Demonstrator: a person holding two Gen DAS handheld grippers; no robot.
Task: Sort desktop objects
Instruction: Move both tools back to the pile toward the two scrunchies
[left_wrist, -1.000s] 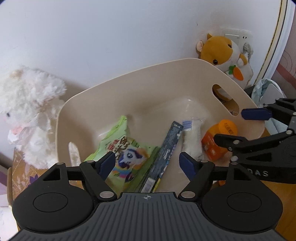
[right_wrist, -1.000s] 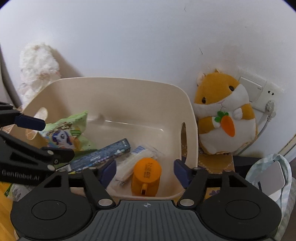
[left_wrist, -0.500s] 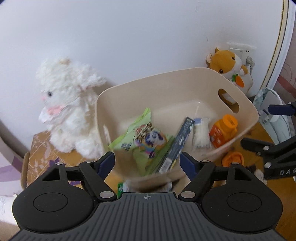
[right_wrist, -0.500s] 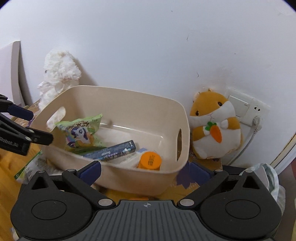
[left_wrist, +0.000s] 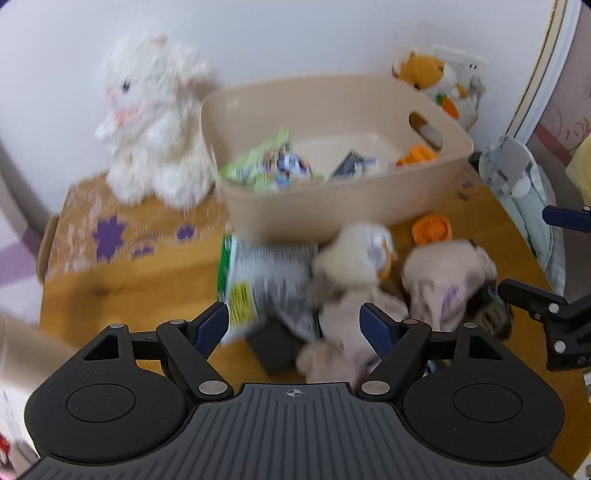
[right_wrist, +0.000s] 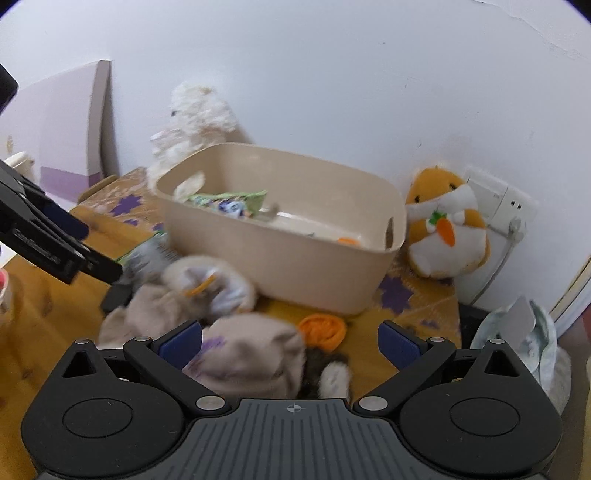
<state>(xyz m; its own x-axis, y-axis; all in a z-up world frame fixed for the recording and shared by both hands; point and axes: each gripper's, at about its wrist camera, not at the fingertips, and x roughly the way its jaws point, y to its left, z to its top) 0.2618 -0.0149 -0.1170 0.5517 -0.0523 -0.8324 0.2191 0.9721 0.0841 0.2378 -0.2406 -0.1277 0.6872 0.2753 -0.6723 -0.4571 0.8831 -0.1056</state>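
Beside the smooth beige tub (right_wrist: 295, 266), crumpled socks (right_wrist: 251, 354) (soft, beige) lie heaped.

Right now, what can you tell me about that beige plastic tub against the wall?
The beige plastic tub is a smooth, rounded-rectangular bin with an open top and a cut-out handle slot in each end wall. It stands upright on the wooden desk near the white wall, between a fluffy white plush and an orange hamster plush. Inside lie a green snack packet, a dark box and an orange-capped item. Loose clutter crowds its front wall.
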